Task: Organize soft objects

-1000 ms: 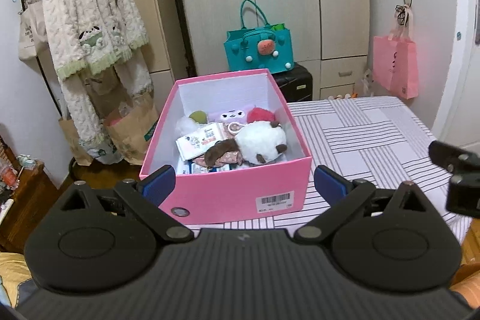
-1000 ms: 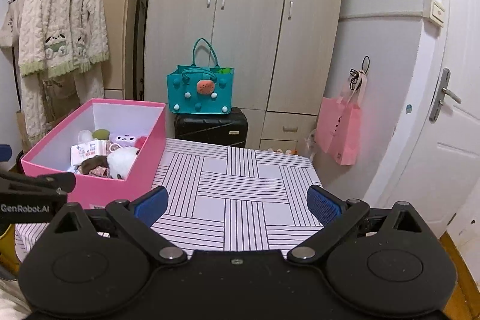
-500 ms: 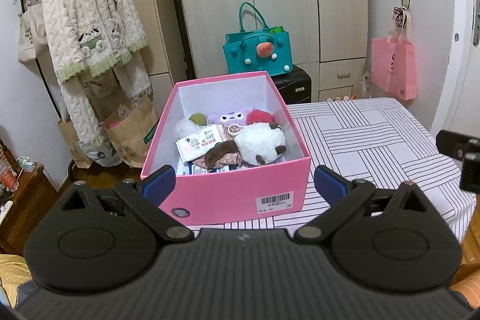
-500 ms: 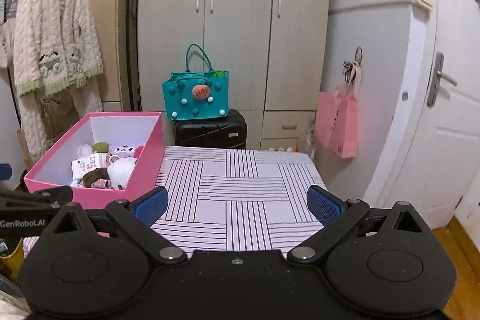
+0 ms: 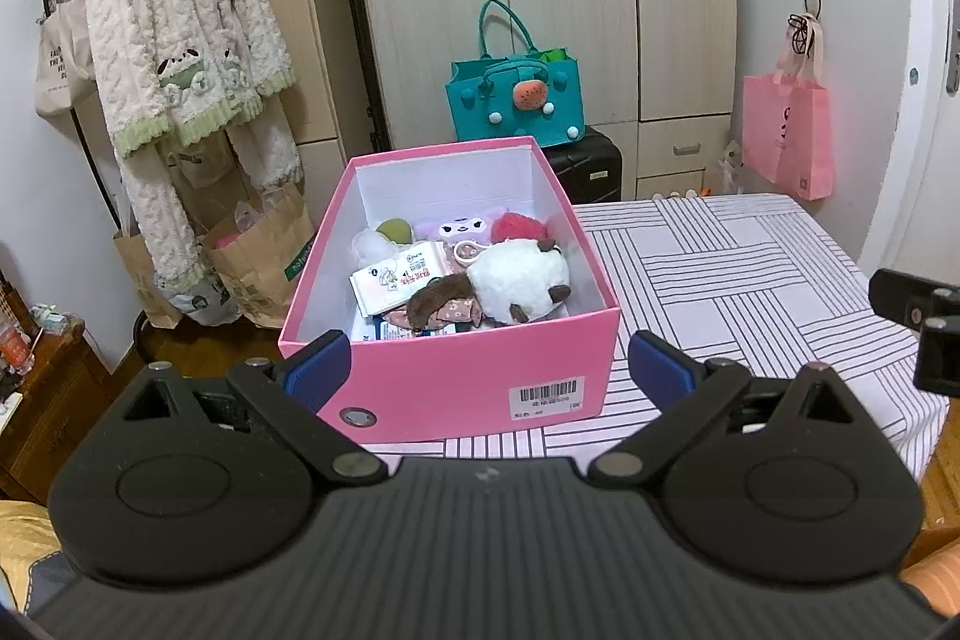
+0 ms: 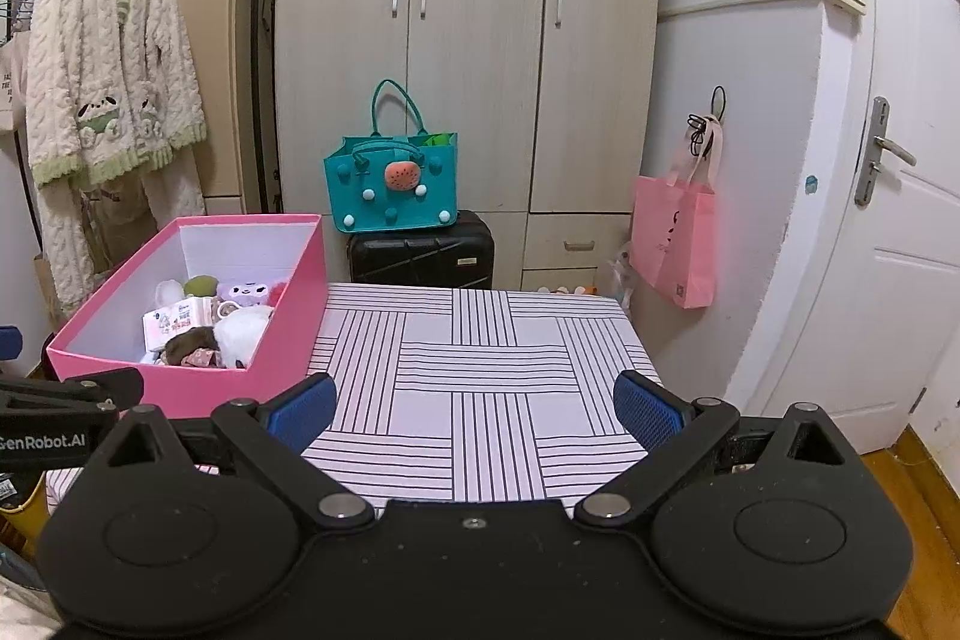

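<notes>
- The soft objects sit piled in the open pink box at the left end of the striped table: a white plush with brown ears on top, a brown furry piece touching it, a flat tissue pack, and a lilac plush, red and green pompoms toward the back wall.
- By their look they are light, squashy and not fragile; the white plush's rounded body, uppermost and unobstructed, seems the best place to pinch, deep enough that the fur doesn't slip.
- The left gripper hovers spread wide and empty, short of the box's near wall.
- The right gripper is likewise wide and empty over bare tablecloth.
- Compared with a second ago, both views sit a little higher and further back; the box contents are unchanged.
</notes>
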The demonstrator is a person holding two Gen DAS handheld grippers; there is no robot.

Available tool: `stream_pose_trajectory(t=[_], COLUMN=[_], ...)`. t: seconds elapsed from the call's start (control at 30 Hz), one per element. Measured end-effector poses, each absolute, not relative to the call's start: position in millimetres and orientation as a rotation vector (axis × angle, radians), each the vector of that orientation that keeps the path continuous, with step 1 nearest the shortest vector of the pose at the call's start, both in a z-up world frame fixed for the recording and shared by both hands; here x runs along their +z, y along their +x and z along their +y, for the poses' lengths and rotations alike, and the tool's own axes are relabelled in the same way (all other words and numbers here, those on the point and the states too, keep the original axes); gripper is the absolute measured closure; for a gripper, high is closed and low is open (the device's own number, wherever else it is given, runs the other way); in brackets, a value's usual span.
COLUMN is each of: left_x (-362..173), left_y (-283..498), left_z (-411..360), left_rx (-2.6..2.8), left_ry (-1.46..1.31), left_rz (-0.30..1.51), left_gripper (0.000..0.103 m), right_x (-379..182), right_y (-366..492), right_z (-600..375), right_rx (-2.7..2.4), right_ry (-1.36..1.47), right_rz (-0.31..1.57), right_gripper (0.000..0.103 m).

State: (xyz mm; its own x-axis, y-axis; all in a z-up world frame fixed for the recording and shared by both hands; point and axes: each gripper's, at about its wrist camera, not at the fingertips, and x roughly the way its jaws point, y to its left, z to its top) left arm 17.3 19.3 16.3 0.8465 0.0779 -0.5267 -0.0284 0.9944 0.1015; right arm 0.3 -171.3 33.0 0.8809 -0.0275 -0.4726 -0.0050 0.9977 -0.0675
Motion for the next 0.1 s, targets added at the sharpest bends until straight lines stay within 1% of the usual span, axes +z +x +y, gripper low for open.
stream_pose_trajectory(t=[0.1], left_x=[16.8], left_y=[17.2], left_z=[20.5], left_rx=[0.058], left_ry=[0.078], left_rz=[0.555], left_gripper=[0.003], right_x=[33.0], right_y=[0.3], right_z=[-171.3], right_rx=[-0.012], right_ry=[-0.068], right_rz=[0.494], right_gripper=[0.003])
